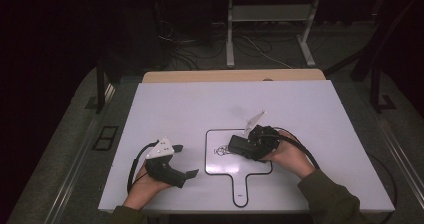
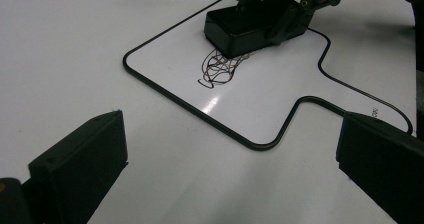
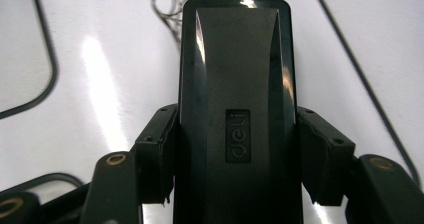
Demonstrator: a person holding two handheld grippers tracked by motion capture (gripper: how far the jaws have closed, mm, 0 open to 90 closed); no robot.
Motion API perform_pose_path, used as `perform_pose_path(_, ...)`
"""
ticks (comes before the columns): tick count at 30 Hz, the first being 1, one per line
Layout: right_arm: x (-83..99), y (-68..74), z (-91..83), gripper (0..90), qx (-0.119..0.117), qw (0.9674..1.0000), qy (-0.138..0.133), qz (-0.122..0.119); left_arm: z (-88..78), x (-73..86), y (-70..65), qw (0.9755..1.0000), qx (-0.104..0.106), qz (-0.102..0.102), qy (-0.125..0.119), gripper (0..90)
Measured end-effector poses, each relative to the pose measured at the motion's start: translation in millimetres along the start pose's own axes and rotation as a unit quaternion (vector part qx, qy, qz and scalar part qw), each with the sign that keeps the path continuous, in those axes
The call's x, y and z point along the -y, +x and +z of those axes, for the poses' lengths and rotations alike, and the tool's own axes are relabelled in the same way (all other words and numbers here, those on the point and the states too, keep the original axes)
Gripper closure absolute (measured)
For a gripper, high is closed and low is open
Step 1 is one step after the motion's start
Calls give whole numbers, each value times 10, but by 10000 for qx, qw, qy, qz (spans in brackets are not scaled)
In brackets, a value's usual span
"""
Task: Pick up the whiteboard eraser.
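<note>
Black eraser (image 3: 235, 109) pinched in right gripper (image 1: 239, 145) jaws; left gripper (image 1: 186, 160) jaws spread.

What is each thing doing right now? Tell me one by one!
Eraser: gripped at its sides, resting on the board at the scribble's edge.
Scribble: not wiped off yet.
Whiteboard: lying flat on the table.
Right tool: shut on the eraser.
Left tool: open, holding nothing, beside the board.
</note>
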State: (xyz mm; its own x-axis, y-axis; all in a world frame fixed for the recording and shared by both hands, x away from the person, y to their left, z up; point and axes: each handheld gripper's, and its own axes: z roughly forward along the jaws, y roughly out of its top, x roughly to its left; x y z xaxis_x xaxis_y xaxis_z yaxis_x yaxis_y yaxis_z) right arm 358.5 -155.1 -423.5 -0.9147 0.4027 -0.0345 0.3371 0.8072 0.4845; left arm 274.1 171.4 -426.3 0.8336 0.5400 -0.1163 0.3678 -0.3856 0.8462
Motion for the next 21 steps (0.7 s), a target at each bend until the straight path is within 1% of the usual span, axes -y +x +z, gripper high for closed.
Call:
perform_pose_path(5, 61, -146, -28, 386, 135, 9996, 29, 243, 1, 0, 2, 10000, 0, -10, 1, 0)
perform_pose_path(8, 104, -220, -50, 386, 245, 9987, 39, 441, 2, 0, 3, 10000, 0, -11, 2, 0)
perform_pose_path(10, 130, -258, -62, 386, 276, 9982, 34, 524, 2, 0, 3, 10000, 0, -14, 5, 0)
perform_pose_path(12, 147, -284, -68, 386, 300, 9983, 51, 505, 2, -1, 4, 10000, -4, -8, -2, 0)
perform_pose_path(14, 134, -257, -69, 386, 299, 9981, 61, 538, 2, -1, 4, 10000, -4, -9, 0, 0)
perform_pose_path(15, 125, -242, -70, 386, 324, 9982, 87, 500, 2, -1, 5, 10000, -4, -7, 2, 0)
perform_pose_path(19, 90, -162, -58, 385, 278, 9990, 127, 328, 1, -1, 3, 10000, 0, -6, 0, 0)
perform_pose_path(21, 66, -112, -46, 386, 210, 9994, 119, 252, 0, -2, 3, 10000, -1, -6, -2, 0)
